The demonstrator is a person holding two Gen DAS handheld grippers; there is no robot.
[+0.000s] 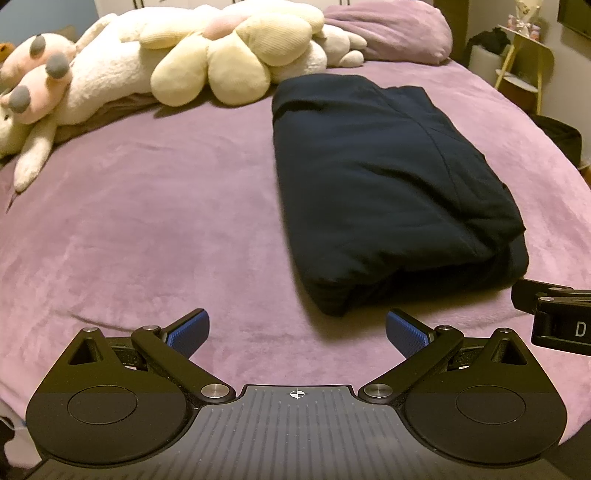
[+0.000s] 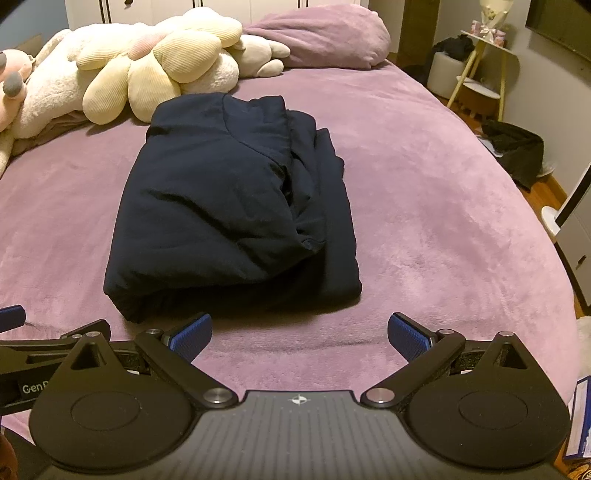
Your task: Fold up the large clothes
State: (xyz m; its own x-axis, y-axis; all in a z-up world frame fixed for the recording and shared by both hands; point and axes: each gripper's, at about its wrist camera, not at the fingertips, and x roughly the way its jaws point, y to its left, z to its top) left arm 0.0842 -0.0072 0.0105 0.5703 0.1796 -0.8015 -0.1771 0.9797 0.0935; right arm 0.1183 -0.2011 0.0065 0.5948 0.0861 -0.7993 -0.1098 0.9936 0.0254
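A dark navy garment (image 1: 384, 184) lies folded into a thick rectangle on the purple bed cover (image 1: 147, 221); in the right wrist view the garment (image 2: 229, 210) shows stacked layers along its right side. My left gripper (image 1: 297, 332) is open over the bed, just short of the bundle's near left corner, holding nothing. My right gripper (image 2: 300, 336) is open too, near the bundle's front edge, empty. Its black body shows at the right edge of the left wrist view (image 1: 554, 314). Part of the left gripper appears at the left edge of the right wrist view (image 2: 22, 339).
Plush toys and a cream flower cushion (image 1: 229, 55) lie across the head of the bed, with a purple pillow (image 1: 391, 29) behind. To the right of the bed stand a small shelf (image 2: 484, 66), a dark bag (image 2: 517, 151) and wooden floor.
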